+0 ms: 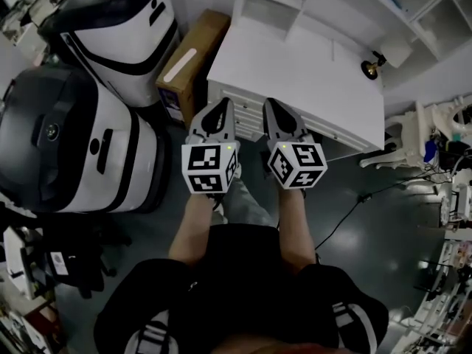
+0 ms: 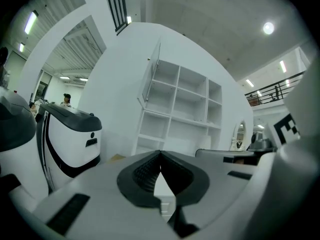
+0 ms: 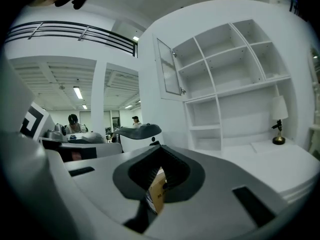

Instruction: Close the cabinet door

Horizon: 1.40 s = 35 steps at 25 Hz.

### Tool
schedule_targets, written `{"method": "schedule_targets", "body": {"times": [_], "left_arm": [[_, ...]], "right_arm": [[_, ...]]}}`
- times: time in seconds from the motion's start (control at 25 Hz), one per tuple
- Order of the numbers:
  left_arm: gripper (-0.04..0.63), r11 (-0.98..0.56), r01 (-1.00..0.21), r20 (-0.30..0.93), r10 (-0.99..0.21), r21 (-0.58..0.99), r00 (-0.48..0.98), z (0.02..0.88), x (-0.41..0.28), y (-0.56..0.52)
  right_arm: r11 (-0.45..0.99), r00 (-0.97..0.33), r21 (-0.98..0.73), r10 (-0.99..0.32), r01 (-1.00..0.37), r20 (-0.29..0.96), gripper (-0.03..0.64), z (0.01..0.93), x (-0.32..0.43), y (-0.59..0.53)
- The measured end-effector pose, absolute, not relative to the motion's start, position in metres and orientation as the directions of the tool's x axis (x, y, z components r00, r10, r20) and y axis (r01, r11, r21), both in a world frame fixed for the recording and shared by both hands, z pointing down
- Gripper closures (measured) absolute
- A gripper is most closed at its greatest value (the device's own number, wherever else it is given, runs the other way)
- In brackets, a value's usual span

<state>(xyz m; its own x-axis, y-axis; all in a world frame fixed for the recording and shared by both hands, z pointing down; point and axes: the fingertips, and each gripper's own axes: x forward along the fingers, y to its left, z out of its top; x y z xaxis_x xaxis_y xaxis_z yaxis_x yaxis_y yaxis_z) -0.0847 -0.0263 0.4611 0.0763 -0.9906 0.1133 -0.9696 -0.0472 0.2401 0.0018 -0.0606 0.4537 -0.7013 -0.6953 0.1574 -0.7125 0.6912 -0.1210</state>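
Holding the left hand-held gripper (image 1: 220,108) and right hand-held gripper (image 1: 273,106) side by side before the counter (image 1: 295,72), I see both pressed together on nothing. The door (image 3: 169,66) hangs at the cabinet's (image 3: 227,66) upper left, its long axis upright, swung open away from the shelves.

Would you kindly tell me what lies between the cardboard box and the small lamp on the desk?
Only the bare white desk top lies between the cardboard box and the lamp, as the head view shows.
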Motion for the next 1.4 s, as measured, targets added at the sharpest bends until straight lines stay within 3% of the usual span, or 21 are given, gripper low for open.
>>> {"method": "schedule_targets", "body": {"times": [0.68, 1.08, 1.4], "left_arm": [[0.584, -0.048, -0.982, 0.086, -0.994, 0.184, 0.065, 0.431, -0.115, -0.204], [0.584, -0.006, -0.978, 0.100, -0.995, 0.206, 0.027, 0.438, -0.135, -0.243], [0.584, -0.020, -0.979, 0.067, -0.997, 0.204, 0.035, 0.423, -0.156, -0.271]], "right_arm": [[0.740, -0.757, -0.163, -0.649, -0.652, 0.082, 0.600, 0.429, -0.045, -0.240], [0.803, -0.814, -0.134, -0.576, -0.581, 0.074, 0.600, 0.423, -0.073, -0.277], [0.777, -0.797, -0.182, -0.598, -0.603, 0.085, 0.600, 0.428, -0.084, -0.315]]}}
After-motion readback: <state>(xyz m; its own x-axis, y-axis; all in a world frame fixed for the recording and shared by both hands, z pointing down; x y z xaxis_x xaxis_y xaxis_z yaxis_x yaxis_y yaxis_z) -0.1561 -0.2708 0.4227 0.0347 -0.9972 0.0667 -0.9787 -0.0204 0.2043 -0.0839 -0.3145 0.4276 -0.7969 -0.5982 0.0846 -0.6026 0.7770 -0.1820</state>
